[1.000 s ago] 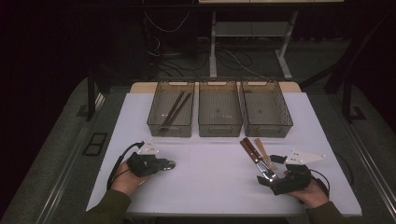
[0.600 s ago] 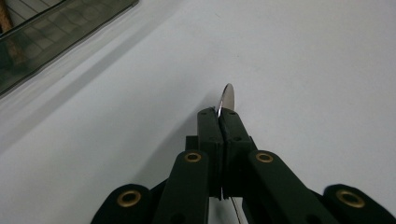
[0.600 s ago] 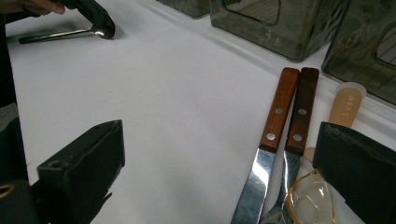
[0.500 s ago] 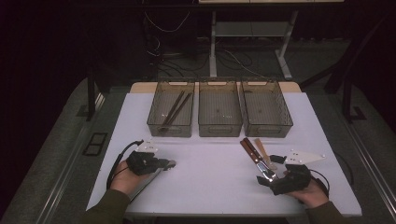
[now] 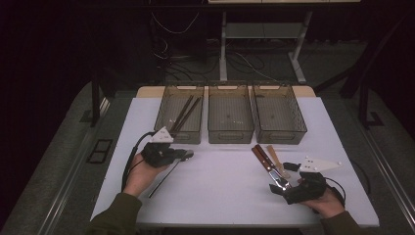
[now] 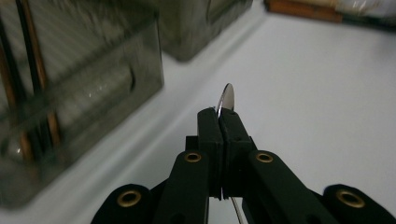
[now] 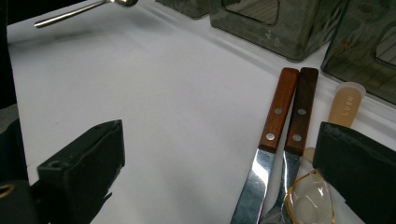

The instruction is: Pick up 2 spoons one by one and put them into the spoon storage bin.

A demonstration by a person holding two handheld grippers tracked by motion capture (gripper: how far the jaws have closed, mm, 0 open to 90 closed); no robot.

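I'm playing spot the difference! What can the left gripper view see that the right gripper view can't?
Left gripper view: the left gripper with its jaws pinched shut on a metal spoon, and dark chopsticks leaning in a smoky bin. Right gripper view: the right gripper with its jaws wide open, two wood-handled utensils and a cream-handled spoon up close. Both: the white table, the bins and that metal spoon.

A lab: white table [image 5: 215,191], cables [image 5: 244,61], dark surroundings
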